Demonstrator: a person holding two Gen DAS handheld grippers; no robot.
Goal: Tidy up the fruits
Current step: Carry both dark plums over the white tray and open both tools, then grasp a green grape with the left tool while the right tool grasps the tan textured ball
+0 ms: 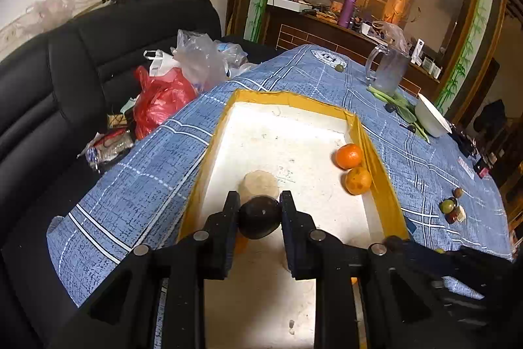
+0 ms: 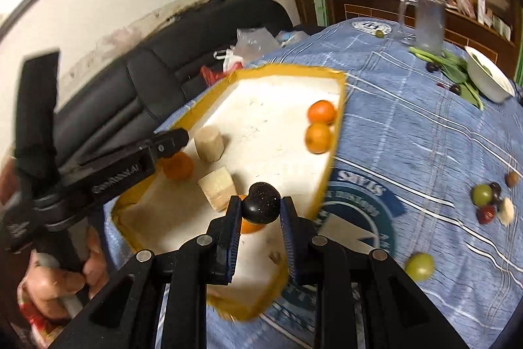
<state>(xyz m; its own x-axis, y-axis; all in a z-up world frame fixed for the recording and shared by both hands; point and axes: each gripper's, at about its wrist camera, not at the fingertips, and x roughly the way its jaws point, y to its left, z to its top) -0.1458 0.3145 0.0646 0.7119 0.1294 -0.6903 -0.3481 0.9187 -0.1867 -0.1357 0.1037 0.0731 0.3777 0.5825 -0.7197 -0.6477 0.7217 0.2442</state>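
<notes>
Nearest the left wrist camera, the left gripper (image 1: 259,211) is clamped on a dark round fruit (image 1: 260,218), both pads pressed to its sides, held over the near end of the tray (image 1: 376,152), a white foam box with a yellow taped rim. The right gripper (image 2: 260,205) likewise squeezes a dark speckled fruit (image 2: 264,207) above the tray's near end; the right view is smeared, so just how high it hangs is hard to judge. In that view a hand (image 2: 62,280) grips the handle of the left tool at the tray's left edge. Inside the tray lie two pale cut chunks (image 2: 217,188), an orange fruit (image 2: 178,165) by the left rim and another (image 2: 250,226) partly hidden under the right jaws. Further in, two oranges (image 1: 353,167) sit touching against the right rim. On the blue checked tablecloth (image 1: 147,179), near the table's right edge, is a small cluster of green and dark fruits (image 2: 490,197), with a lone green fruit (image 2: 419,266) nearer. Toward the far end stand a white bowl (image 1: 431,116), green vegetables (image 1: 402,107) and a clear jug (image 1: 389,67).
</notes>
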